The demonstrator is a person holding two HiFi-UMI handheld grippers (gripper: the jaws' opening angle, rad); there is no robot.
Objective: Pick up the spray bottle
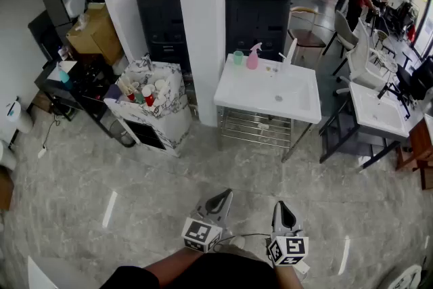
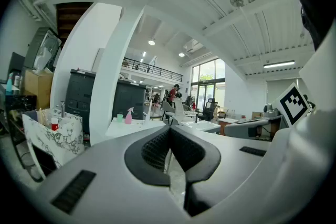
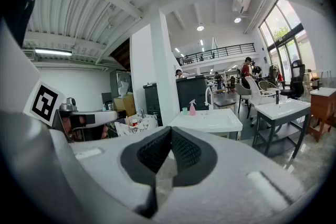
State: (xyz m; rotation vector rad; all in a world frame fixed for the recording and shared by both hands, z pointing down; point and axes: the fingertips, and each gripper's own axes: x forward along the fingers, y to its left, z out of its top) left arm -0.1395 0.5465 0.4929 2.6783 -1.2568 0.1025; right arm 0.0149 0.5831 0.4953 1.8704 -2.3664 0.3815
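You stand on the grey floor (image 1: 101, 179) with both grippers held low in front of you, well apart from the basin (image 1: 298, 101). Your left gripper (image 1: 225, 195) has its jaws pressed together with nothing between them. Your right gripper (image 1: 282, 206) is likewise closed and empty. The pink spray bottle (image 1: 252, 57) stands upright at the basin's back edge, just beside a green cup (image 1: 237, 57) on its left and near the tap (image 1: 290, 51) on its right. The basin stands beside a white pillar (image 1: 203, 24), and a marble-patterned box (image 1: 169, 122) of cups stands on the pillar's other side. In both gripper views the bottle shows small and distant beyond the closed jaws.
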